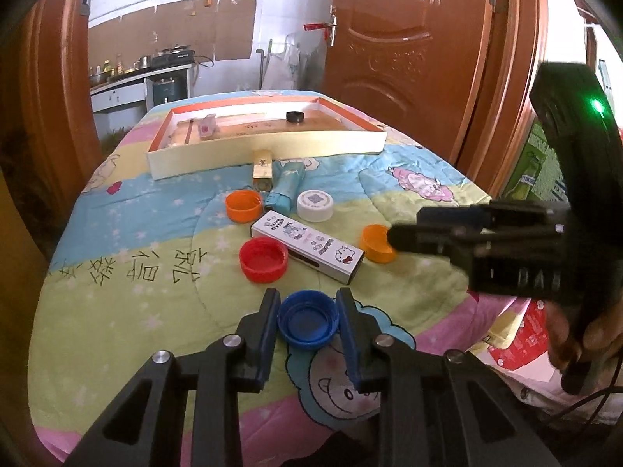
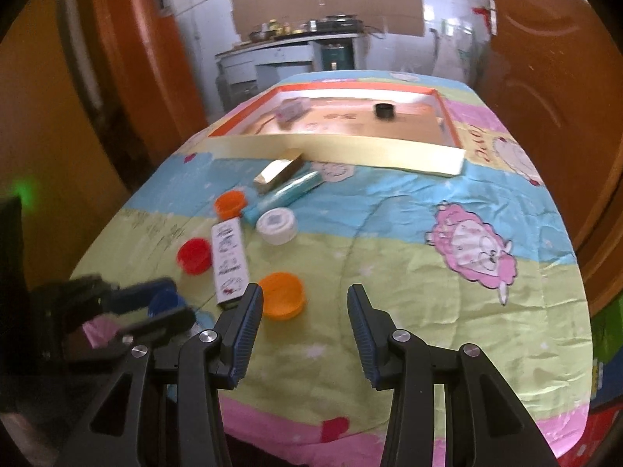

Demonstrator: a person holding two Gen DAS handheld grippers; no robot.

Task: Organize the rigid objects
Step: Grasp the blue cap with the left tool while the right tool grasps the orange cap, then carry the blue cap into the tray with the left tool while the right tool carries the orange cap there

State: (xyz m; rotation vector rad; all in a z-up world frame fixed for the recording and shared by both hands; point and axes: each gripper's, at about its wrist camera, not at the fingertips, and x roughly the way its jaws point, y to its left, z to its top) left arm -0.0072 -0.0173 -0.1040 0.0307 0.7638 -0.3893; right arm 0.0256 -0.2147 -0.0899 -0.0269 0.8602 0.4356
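Blue cap (image 2: 166,303): in the right wrist view, largely hidden behind the blurred left gripper (image 2: 171,303).
Yellow-orange cap (image 1: 375,243): right side covered by the right gripper (image 1: 393,235).
Small box in tray (image 2: 290,111): blurred, print unreadable.
Countertop items (image 1: 117,67): too small to identify.

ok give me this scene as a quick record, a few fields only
surface: cartoon quilt
left gripper: jaws around blue cap
right gripper: open, nothing between jaws
nearest to right gripper: orange cap
loose items: red cap, white cap, hello kitty box
shallow box: holds black cap
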